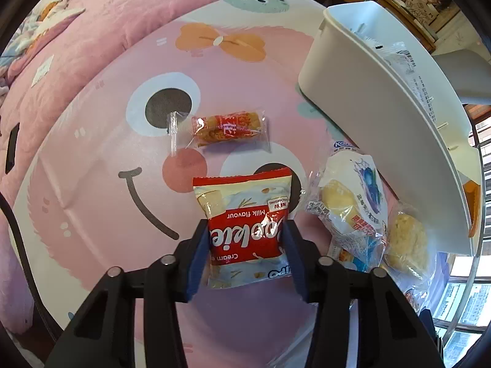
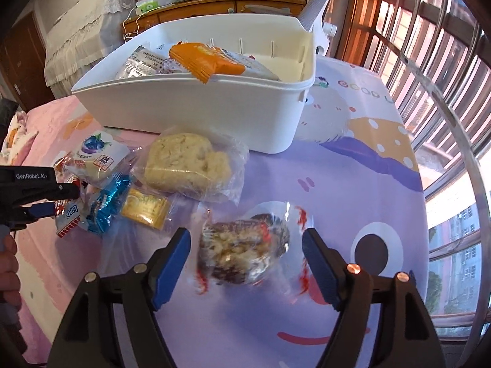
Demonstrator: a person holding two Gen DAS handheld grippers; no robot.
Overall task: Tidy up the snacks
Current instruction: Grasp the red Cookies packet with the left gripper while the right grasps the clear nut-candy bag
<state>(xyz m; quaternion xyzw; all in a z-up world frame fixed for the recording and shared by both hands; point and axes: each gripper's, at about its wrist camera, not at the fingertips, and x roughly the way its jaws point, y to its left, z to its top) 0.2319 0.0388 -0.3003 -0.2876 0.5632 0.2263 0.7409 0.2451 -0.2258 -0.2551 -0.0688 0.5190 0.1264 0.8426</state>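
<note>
Left tool (image 1: 245, 245) grips cookie packet (image 1: 245, 214); bin (image 1: 353, 92) seemingly near

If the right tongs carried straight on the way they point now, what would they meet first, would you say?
Most likely the clear-wrapped dark nutty snack, which lies between the open right tongs, with the cartoon-print cloth beneath it; depth is hard to judge.

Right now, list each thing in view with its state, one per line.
Left gripper: fingers shut on the red cookie packet.
Right gripper: open, straddling a clear-wrapped dark nut cake on the table.
White bin: open-topped, part filled with packets.
Orange packet: in the bin.
Pale wrapped cake: lying outside the bin.
</note>
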